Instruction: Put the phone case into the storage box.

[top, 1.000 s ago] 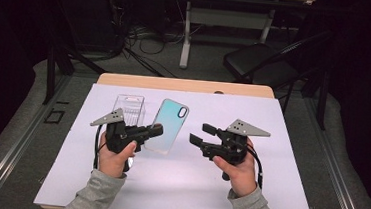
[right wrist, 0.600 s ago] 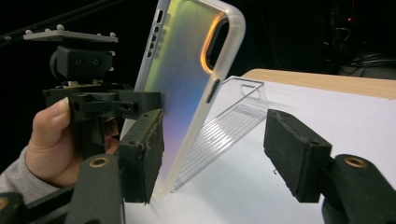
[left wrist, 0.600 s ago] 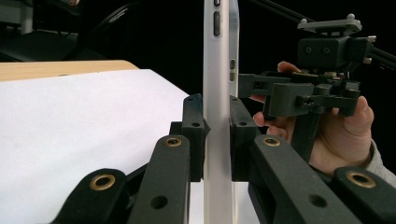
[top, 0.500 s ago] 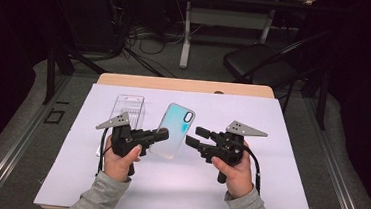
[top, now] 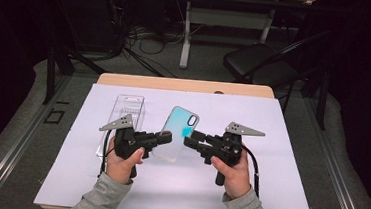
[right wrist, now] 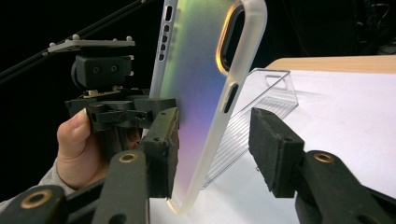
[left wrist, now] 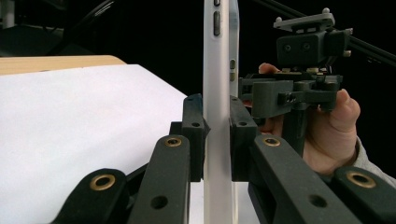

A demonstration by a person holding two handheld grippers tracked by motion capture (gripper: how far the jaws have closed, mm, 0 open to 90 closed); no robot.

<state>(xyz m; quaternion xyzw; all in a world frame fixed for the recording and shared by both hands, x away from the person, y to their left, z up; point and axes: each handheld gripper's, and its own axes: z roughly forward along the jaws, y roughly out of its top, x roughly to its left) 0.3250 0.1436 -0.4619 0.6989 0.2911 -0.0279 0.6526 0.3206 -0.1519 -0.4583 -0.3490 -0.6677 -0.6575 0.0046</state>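
Note:
A frosted phone case [top: 179, 128] with a teal iridescent back is held up off the table on its edge. My left gripper [top: 165, 138] is shut on its lower left side; in the left gripper view both pads [left wrist: 195, 133] press the case [left wrist: 217, 84]. My right gripper [top: 189, 140] reaches in from the right, and its jaws have just been closing with the case [right wrist: 201, 93] between them. Its left pad [right wrist: 163, 149] sits at the case's back. A gap separates the case from the right pad [right wrist: 271, 149].
A clear plastic box [top: 125, 117] lies on the white sheet [top: 267, 181] behind my left gripper. The sheet covers a wooden table [top: 185, 85]. A black chair [top: 257, 60] and cables stand on the floor beyond the table.
The case has come up off the sheet and tilted over in the left gripper. The right gripper's jaws have narrowed around the case's right edge.

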